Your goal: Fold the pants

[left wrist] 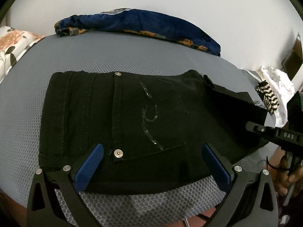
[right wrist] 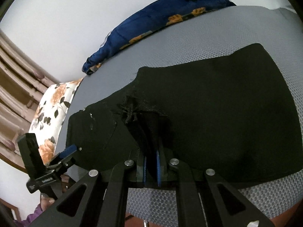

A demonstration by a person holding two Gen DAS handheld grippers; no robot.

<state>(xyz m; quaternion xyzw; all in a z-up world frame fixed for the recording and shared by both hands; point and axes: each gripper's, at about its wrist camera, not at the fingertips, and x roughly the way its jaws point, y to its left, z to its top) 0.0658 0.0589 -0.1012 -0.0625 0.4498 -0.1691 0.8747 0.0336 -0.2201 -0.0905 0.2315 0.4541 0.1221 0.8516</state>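
Black pants [left wrist: 132, 117] lie on the grey mesh-covered bed [left wrist: 75, 60], near its front edge, already gathered into a compact, roughly rectangular stack. Back pocket with sequin trim and two rivets faces up. A frayed leg hem sticks out toward the right edge of the bed, not squared with the rest.

Left hand-held gripper [left wrist: 151, 162]: jaws wide, blue pads either side of the stack's near edge; whether they touch the cloth I cannot tell, and nothing is pinched.

Right hand-held gripper [right wrist: 151, 166]: jaws narrow, clamped on a bunched fold of the pants, cloth tented up between the pads.

Judgement: folding mostly done. Left to do: lay the pinched layer flat over the stack, tuck the protruding hem, let go.

Blue floral blanket [left wrist: 136, 26] along the far edge, not involved.
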